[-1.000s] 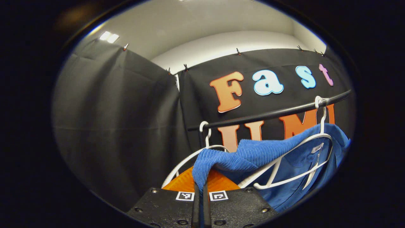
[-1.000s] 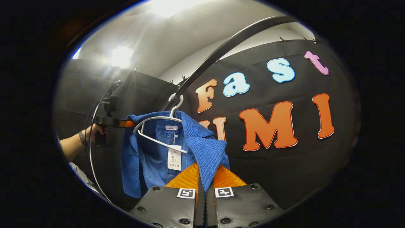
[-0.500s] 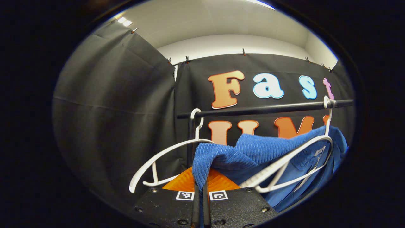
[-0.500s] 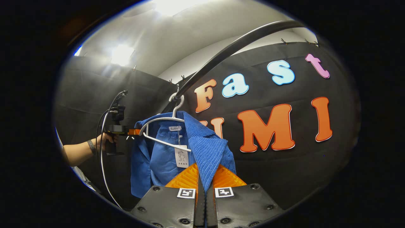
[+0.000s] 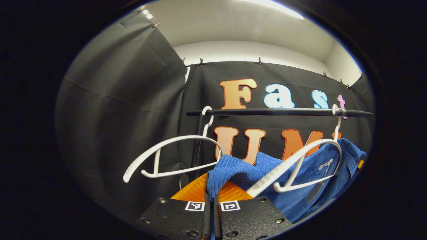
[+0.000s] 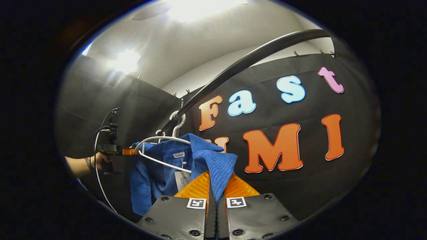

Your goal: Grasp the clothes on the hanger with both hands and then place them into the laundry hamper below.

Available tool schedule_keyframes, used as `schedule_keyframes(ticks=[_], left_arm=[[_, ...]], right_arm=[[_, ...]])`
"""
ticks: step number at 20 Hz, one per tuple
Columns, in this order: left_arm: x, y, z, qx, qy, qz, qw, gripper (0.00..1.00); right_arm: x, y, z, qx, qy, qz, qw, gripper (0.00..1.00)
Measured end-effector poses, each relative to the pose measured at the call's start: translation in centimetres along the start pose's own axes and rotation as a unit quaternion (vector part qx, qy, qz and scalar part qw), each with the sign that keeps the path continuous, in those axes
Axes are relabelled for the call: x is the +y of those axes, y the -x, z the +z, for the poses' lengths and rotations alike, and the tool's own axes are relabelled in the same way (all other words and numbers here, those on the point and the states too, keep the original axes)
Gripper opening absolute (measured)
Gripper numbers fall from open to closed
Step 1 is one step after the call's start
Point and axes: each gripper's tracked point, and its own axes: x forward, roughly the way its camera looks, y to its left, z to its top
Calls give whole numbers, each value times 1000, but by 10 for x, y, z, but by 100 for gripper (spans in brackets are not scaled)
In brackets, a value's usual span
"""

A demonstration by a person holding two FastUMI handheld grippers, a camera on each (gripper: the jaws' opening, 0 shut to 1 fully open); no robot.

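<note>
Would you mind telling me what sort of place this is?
Probably a staged recording booth, not a home: black cloth walls clipped up under a plain ceiling, a black clothes rail with white hangers, and a blue garment.

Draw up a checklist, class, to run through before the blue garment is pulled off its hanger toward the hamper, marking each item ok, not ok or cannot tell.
1. Left tongs shut on blue garment: ok.
2. Right tongs shut on the garment: ok.
3. Garment free of its white hanger: not ok, partly draped.
4. Hanger hooked on black rail: ok.
5. Empty hanger clear of the fabric: cannot tell.
6. Hamper below, ready: cannot tell.
</note>
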Motion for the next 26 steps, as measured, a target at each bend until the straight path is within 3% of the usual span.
schedule_keyframes(ticks=[4, 9, 12, 15, 22, 26], left_arm=[[-1, 33, -35, 8, 20, 14, 1000, 4], [-27, 70, -47, 4, -4, 20, 1000, 4], [-52, 89, -60, 34, -14, 4, 999, 4], [-69, 103, -77, 53, -28, -1, 998, 6], [-127, 129, -124, 96, 6, -39, 995, 2], [-140, 144, -141, 119, 23, -38, 992, 6]], right_arm=[[-13, -6, 4, -7, 8, -21, 1000, 9], [-44, -18, 18, -24, 15, -72, 997, 9], [-80, -21, 15, -16, 68, -153, 986, 9], [-97, -22, 10, -4, 91, -186, 978, 9], [-136, 11, -22, 46, 48, -204, 977, 9], [-140, 31, -34, 67, 40, -196, 977, 9]])
